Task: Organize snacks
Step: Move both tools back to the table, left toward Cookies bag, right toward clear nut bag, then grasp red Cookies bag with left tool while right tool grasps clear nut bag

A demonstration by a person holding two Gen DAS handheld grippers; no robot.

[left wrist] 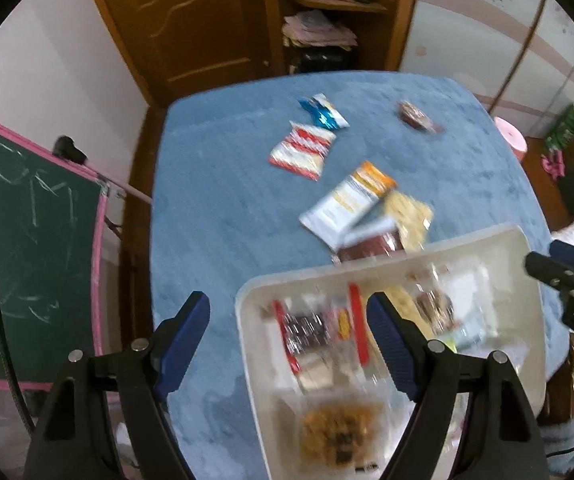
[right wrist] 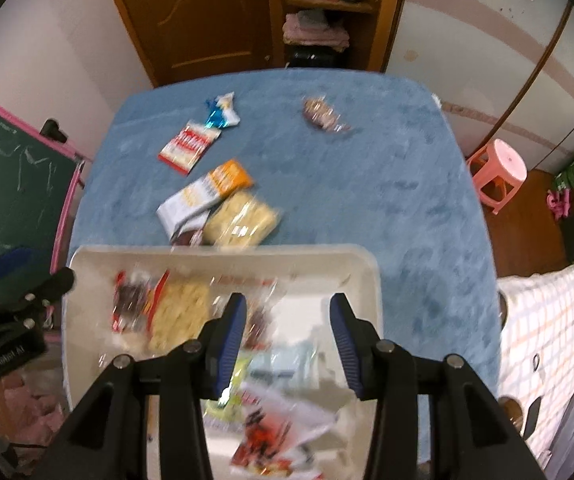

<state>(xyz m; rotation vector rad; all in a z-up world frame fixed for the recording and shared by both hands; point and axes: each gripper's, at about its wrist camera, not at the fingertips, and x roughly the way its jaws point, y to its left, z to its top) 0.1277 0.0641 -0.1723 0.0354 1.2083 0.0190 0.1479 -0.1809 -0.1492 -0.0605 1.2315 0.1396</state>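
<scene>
Both claws spread, empty: left claw [left wrist: 289, 318] over tray's [right wrist: 371, 276] left rim, right claw [right wrist: 287, 320] above tray contents. Loose packets remain on tabletop [right wrist: 367, 184]; nearest orange-white packet [right wrist: 207, 196] just beyond tray. Judgement: reach there next, grip packet edge, lift clear.

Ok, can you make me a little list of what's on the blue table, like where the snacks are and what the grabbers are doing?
table: blue cloth
tray: white tray at the near edge, several snack packs inside
left on cloth: red-white pack, blue foil pack, orange-white pack, pale yellow pack, dark wrapped snack
left gripper: open, empty
right gripper: open over tray, empty
picture: blurry
</scene>
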